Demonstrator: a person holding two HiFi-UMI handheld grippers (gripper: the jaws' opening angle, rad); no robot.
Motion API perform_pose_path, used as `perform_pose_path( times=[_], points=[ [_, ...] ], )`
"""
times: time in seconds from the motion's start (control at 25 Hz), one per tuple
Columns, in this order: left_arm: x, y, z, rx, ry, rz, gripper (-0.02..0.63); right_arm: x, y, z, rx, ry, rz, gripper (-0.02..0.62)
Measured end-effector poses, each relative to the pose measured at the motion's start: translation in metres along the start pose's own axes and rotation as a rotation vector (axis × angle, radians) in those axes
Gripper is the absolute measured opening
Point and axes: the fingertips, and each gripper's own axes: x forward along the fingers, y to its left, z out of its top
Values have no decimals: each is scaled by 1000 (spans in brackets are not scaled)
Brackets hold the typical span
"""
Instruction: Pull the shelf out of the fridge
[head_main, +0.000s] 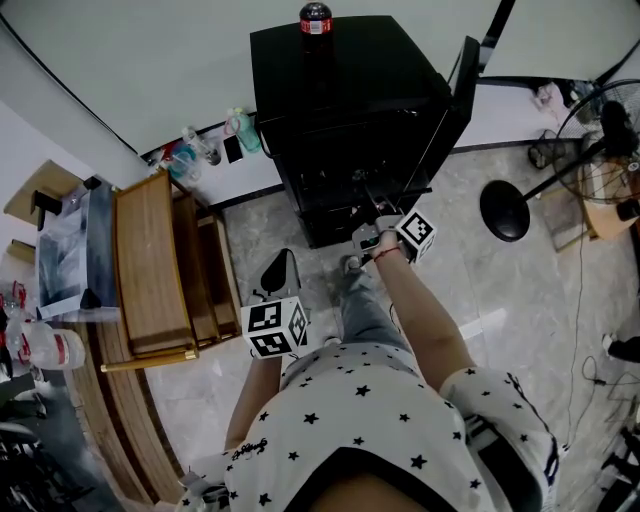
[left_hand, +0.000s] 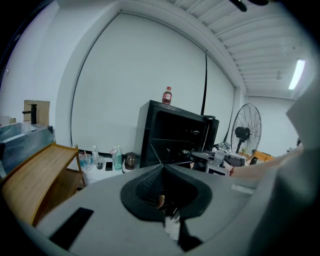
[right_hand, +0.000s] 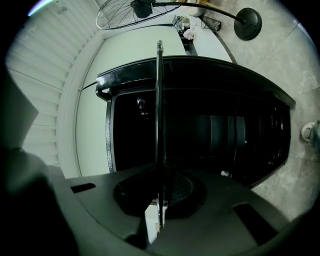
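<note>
The black fridge (head_main: 350, 110) stands open against the wall, its door (head_main: 465, 70) swung to the right and a red-capped bottle (head_main: 315, 18) on top. My right gripper (head_main: 383, 228) is at the fridge's front and is shut on the front edge of the thin shelf (head_main: 405, 185). In the right gripper view the shelf (right_hand: 159, 100) shows edge-on as a thin line running from the shut right gripper (right_hand: 159, 167) toward the dark interior (right_hand: 210, 130). My left gripper (head_main: 280, 275) hangs near my body, shut and holding nothing. The left gripper (left_hand: 162, 167) faces the fridge (left_hand: 175, 135).
A wooden rack (head_main: 150, 265) stands on the left, with bottles and cups (head_main: 215, 140) along the wall behind it. A floor fan (head_main: 600, 130) with a round black base (head_main: 505, 210) is on the right, and cables trail over the tiled floor.
</note>
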Motion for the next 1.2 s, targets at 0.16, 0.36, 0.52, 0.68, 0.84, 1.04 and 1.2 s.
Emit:
perform_pose_path(
  times=[0.16, 0.36, 0.52, 0.68, 0.84, 1.04, 1.2],
  points=[
    [0, -2, 2, -2, -7, -3, 12, -5, -3, 2, -11, 0, 4, 3],
    [-1, -1, 1, -8, -9, 2, 12, -7, -2, 1, -8, -1, 3, 3],
    [-2, -1, 1, -12, -8, 4, 12, -7, 0, 0, -9, -3, 1, 3],
    [-1, -2, 1, -14, -8, 5, 12, -7, -3, 3, -15, -3, 1, 3],
    [-1, -4, -1, -13, -5, 4, 12, -8, -1, 0, 1, 1, -6, 3],
    [-2, -4, -1, -13, -8, 4, 12, -8, -2, 1, -2, -3, -8, 3],
    [-2, -5, 0, -14, -9, 8, 12, -8, -1, 2, -1, 1, -8, 3]
  ],
)
